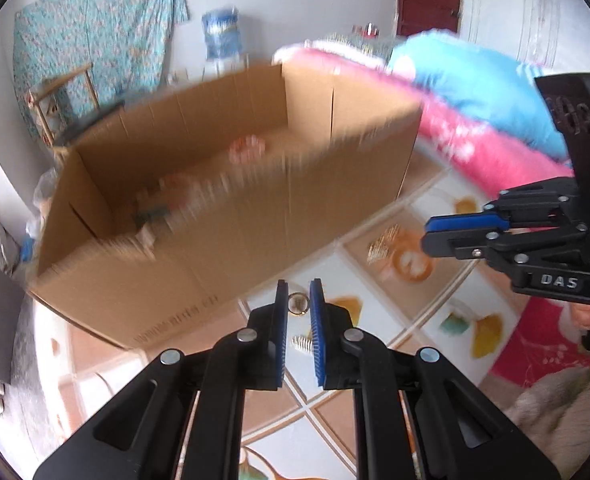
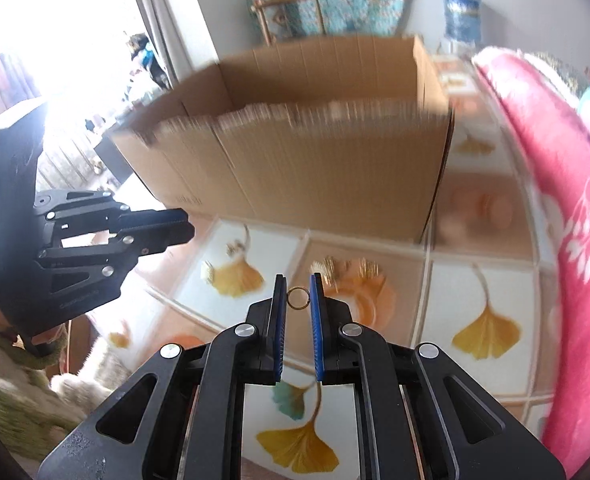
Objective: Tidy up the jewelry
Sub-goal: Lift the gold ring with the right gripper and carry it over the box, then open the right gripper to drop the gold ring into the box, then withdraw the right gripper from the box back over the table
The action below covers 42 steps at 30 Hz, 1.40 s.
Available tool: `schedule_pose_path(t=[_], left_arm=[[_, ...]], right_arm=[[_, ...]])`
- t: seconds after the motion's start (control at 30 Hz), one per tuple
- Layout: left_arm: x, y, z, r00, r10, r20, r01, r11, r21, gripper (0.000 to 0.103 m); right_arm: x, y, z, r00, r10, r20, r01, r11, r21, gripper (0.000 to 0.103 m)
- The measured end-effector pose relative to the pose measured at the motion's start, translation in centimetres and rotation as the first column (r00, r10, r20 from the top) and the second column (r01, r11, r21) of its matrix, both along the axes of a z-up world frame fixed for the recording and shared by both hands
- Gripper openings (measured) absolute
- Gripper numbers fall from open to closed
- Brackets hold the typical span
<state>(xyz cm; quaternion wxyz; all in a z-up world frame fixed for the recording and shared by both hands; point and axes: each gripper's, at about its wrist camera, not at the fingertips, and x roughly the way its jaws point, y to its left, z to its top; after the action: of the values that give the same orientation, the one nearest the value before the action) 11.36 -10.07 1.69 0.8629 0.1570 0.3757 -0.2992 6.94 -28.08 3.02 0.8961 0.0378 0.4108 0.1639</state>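
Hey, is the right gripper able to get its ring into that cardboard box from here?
Probably yes: the right gripper pinches a ring, and the cardboard box ahead stands open-topped, though its near wall needs clearing.

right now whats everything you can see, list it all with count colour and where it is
ring: one, gold, pinched between the left gripper's pads
second ring: one, gold, pinched between the right gripper's pads
loose jewelry: a few gold pieces, blurred, on the mat ahead of the right gripper
cardboard box: one, brown, open top, on the mat behind the grippers; blurred items inside
mat: one, white and tan squares with yellow ginkgo leaves, under everything
blanket: one, pink with white print, right edge
pillow: one, light blue, on the blanket
water bottle: one, blue, by the far wall
left gripper: black with blue pads, shut on the ring
right gripper: black with blue pads, shut on the second ring
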Motion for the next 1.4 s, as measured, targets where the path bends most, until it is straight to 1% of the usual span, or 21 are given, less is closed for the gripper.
schedule_pose_path(t=[0.07, 0.1, 0.17, 0.23, 0.3, 0.33, 0.43, 0.53, 0.6, 0.63, 0.73, 0.9, 1.0, 1.1, 1.23, 1.3, 1.4], left_arm=[[-0.3, 0.3, 2.5, 0.999, -0.010, 0.051, 0.012, 0.999, -0.037, 0.010], [-0.3, 0.3, 4.0, 0.996, -0.014, 0.092, 0.019, 0.998, -0.054, 0.010], [-0.1, 0.5, 5.8, 0.990, -0.016, 0.140, 0.027, 0.997, -0.078, 0.010], [0.4, 0.4, 7.2, 0.983, -0.018, 0.181, 0.036, 0.994, -0.100, 0.011], [1.6, 0.0, 7.6, 0.977, -0.011, 0.212, 0.030, 0.996, -0.088, 0.011], [2.2, -0.1, 7.5, 0.977, -0.012, 0.211, 0.031, 0.996, -0.087, 0.011], [4.9, -1.1, 6.4, 0.988, -0.008, 0.157, 0.023, 0.996, -0.089, 0.011], [6.9, -2.3, 4.7, 0.995, -0.013, 0.101, 0.020, 0.997, -0.070, 0.011], [8.3, -3.0, 3.3, 0.999, -0.017, 0.036, 0.020, 0.997, -0.069, 0.011], [8.9, -3.2, 2.6, 1.000, -0.011, -0.001, 0.010, 0.998, -0.068, 0.011], [10.1, -3.6, 1.6, 0.999, 0.006, -0.051, -0.010, 0.998, -0.068, 0.011], [11.3, -3.4, 1.0, 0.993, 0.023, -0.114, -0.035, 0.994, -0.106, 0.011], [11.5, -2.9, 1.1, 0.992, 0.031, -0.125, -0.047, 0.991, -0.128, 0.011], [11.6, -2.2, 1.5, 0.992, 0.050, -0.118, -0.067, 0.987, -0.147, 0.012], [10.9, -0.4, 3.0, 0.992, 0.091, -0.088, -0.106, 0.976, -0.190, 0.012], [10.5, 0.4, 3.8, 0.991, 0.110, -0.072, -0.123, 0.971, -0.205, 0.012], [9.6, 1.6, 4.9, 0.990, 0.136, -0.048, -0.143, 0.965, -0.219, 0.014]], right_arm=[[0.0, -0.1, 2.3, 0.998, 0.013, 0.062, -0.014, 1.000, 0.012, 0.010], [0.1, -0.1, 3.4, 0.995, 0.020, 0.095, -0.021, 1.000, 0.014, 0.009], [0.4, -0.2, 5.3, 0.986, 0.034, 0.160, -0.037, 0.999, 0.014, 0.009], [0.9, -0.2, 6.7, 0.976, 0.045, 0.212, -0.048, 0.999, 0.010, 0.010], [2.0, -0.1, 7.5, 0.968, 0.049, 0.246, -0.049, 0.999, -0.005, 0.010], [2.6, -0.1, 7.6, 0.965, 0.050, 0.257, -0.047, 0.999, -0.019, 0.010], [4.6, 0.1, 7.1, 0.966, 0.057, 0.252, -0.045, 0.998, -0.049, 0.010], [7.4, 0.3, 5.3, 0.981, 0.065, 0.181, -0.054, 0.997, -0.063, 0.010], [8.4, 0.5, 4.5, 0.988, 0.070, 0.139, -0.061, 0.996, -0.068, 0.010], [8.9, 0.5, 4.1, 0.991, 0.071, 0.117, -0.064, 0.996, -0.068, 0.010], [9.9, 0.5, 3.3, 0.994, 0.077, 0.080, -0.071, 0.995, -0.074, 0.011], [10.3, -0.1, 3.3, 0.995, 0.065, 0.076, -0.062, 0.997, -0.047, 0.011], [10.0, -1.0, 3.9, 0.994, 0.044, 0.097, -0.042, 0.999, -0.025, 0.012], [9.8, -1.9, 4.5, 0.993, 0.027, 0.112, -0.028, 1.000, 0.006, 0.013], [9.9, -2.8, 4.7, 0.993, 0.020, 0.116, -0.026, 0.998, 0.054, 0.014], [10.1, -3.0, 4.7, 0.993, 0.006, 0.117, -0.013, 0.998, 0.063, 0.014], [9.9, -3.4, 5.2, 0.990, -0.016, 0.142, 0.004, 0.997, 0.080, 0.015]])
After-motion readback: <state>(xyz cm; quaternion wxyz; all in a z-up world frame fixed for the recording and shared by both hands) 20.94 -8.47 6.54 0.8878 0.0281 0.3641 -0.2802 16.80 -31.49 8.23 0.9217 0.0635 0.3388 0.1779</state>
